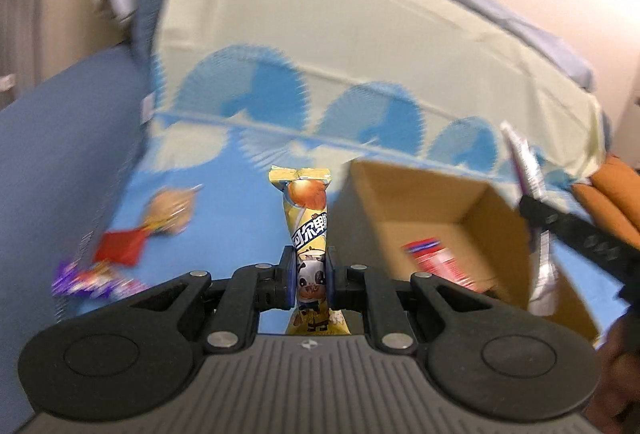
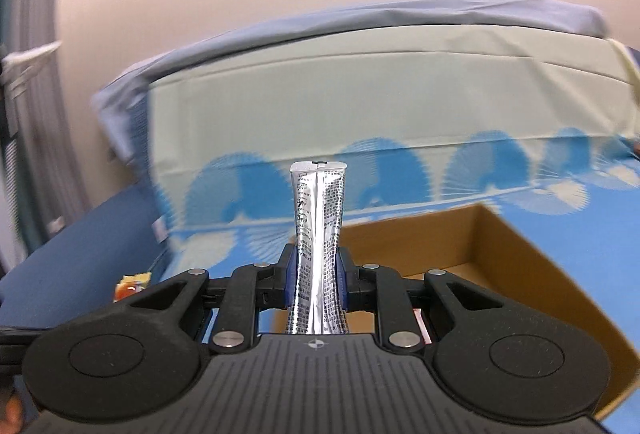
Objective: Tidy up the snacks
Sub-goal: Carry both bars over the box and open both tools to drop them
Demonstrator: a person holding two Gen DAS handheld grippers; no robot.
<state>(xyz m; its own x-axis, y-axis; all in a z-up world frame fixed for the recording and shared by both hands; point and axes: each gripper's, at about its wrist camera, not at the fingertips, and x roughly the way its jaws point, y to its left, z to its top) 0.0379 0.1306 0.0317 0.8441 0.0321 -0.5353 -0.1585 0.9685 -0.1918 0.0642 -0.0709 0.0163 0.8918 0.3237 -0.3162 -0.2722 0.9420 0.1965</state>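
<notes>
My left gripper (image 1: 311,276) is shut on a yellow snack packet (image 1: 307,218) with a cartoon cow, held upright above the blue cloth, just left of an open cardboard box (image 1: 432,202). A red packet (image 1: 434,260) lies inside the box. My right gripper (image 2: 318,276) is shut on a silver snack packet (image 2: 318,230), held upright over the near left part of the same box (image 2: 500,254). In the left wrist view the right gripper (image 1: 538,212) shows at the box's right rim with the silver packet (image 1: 544,270) hanging over it.
Loose snacks lie on the blue cloth to the left: a round tan packet (image 1: 170,210), a red packet (image 1: 120,246) and a purple packet (image 1: 88,280). An orange snack (image 2: 130,284) lies left of the box. A pale patterned backrest (image 2: 360,106) rises behind. Orange items (image 1: 612,194) sit at far right.
</notes>
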